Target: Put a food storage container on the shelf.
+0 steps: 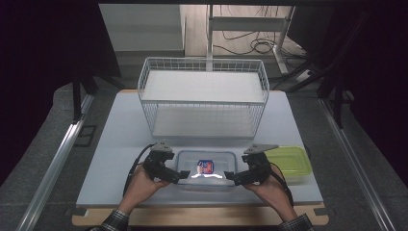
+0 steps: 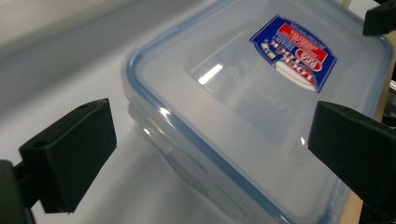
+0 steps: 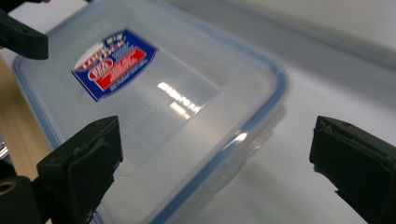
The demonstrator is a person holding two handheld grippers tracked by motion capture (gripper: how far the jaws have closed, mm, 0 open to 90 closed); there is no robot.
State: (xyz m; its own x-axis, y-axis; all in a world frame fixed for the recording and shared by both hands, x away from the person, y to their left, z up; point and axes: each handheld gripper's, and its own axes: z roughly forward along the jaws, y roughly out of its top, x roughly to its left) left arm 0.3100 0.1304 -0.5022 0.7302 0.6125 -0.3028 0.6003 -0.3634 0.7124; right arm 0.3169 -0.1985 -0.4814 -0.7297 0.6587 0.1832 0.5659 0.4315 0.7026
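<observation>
A clear plastic food box (image 1: 206, 169) with a blue-rimmed lid and a red and blue sticker (image 1: 206, 166) lies near the table's front edge. My left gripper (image 1: 181, 176) sits at the box's left end, jaws wide, nothing pressed between them. In the left gripper view the box (image 2: 261, 112) spans the gap between the gripper's (image 2: 210, 154) black pads. My right gripper (image 1: 231, 177) is at the box's right end, also open. The right gripper view has the lid (image 3: 154, 102) lying ahead of the gripper (image 3: 215, 158), its corner between the pads without contact.
A white wire basket shelf (image 1: 204, 96) stands behind the box at the table's middle. A yellow-green lidded container (image 1: 288, 162) sits just right of my right gripper. The table's wooden front edge (image 1: 202, 216) runs below the person's hands.
</observation>
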